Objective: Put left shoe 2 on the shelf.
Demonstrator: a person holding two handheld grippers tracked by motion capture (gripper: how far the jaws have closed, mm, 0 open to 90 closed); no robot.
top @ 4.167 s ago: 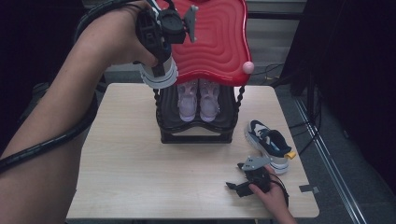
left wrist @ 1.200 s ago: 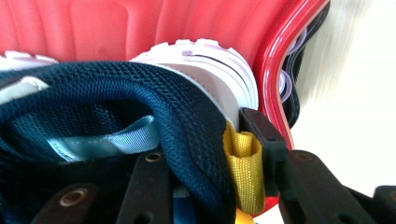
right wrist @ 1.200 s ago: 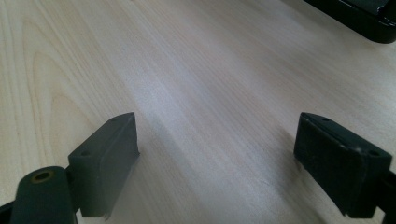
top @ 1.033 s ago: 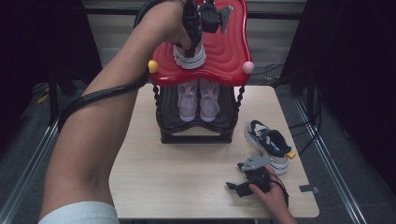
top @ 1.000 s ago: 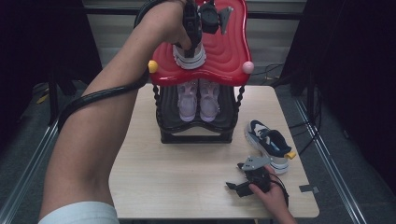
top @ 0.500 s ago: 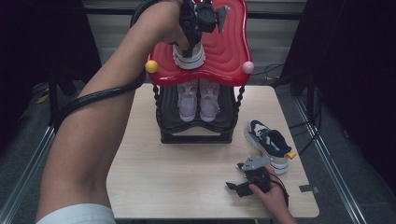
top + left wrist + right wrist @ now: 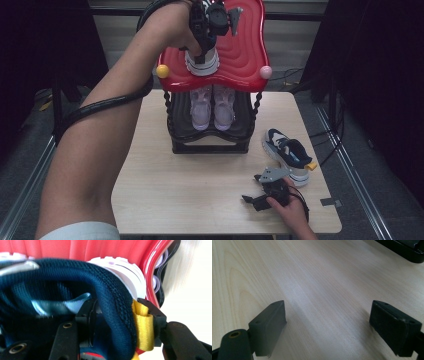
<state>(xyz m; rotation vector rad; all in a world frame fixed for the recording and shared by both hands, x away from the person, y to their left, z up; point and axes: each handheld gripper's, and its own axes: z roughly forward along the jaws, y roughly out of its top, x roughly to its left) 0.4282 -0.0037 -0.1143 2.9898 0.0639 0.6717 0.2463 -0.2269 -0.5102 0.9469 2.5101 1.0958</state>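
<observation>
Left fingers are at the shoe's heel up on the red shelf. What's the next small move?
Probably open a little wider, then lift the left gripper straight off. The shoe sits sole-down on the red shelf, and the fingers, which have just been opening, still flank its heel collar and yellow loop.

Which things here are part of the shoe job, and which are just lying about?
In the job:
- navy mesh sneaker with yellow heel loop, on the shelf
- red wavy top shelf of the shoe rack
- left gripper
- matching navy sneaker on the table

Lying about:
- pale lilac sneakers on the lower shelf
- right gripper
</observation>
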